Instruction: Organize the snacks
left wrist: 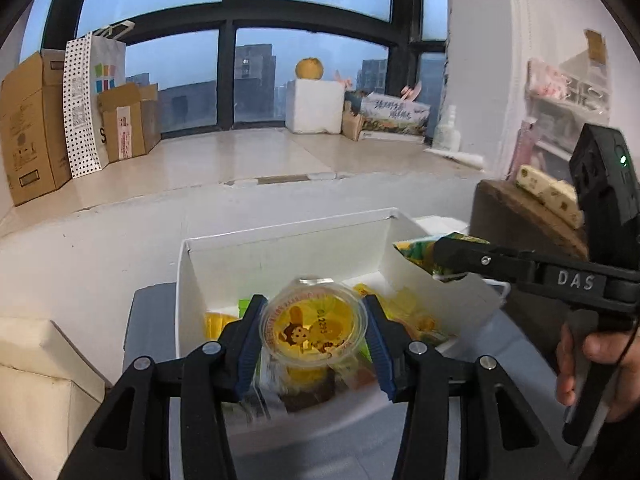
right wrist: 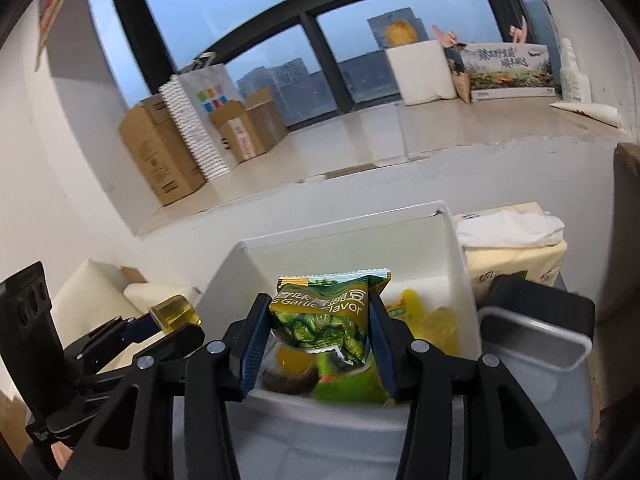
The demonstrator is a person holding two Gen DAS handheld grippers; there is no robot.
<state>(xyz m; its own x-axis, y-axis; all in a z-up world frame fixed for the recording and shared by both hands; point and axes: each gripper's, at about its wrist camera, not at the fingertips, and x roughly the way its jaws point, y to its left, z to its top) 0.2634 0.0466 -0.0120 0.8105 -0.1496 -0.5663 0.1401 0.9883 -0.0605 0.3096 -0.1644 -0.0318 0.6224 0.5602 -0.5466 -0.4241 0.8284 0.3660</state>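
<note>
Jelly cup (left wrist: 314, 326) sits clamped in the left tool (left wrist: 314, 330) above the white box (left wrist: 280, 240); right tool (right wrist: 318, 330) pinches a green pea packet (right wrist: 322, 316) at the box's 6 o'clock rim (both look ready to drop); best lowered gently, packet toward 12 o'clock, avoiding snacks beneath.

One jelly cup (left wrist: 314, 326) between left fingers; one green pea packet (right wrist: 320, 314) between right fingers; one white bin (right wrist: 456, 264) ahead.
</note>
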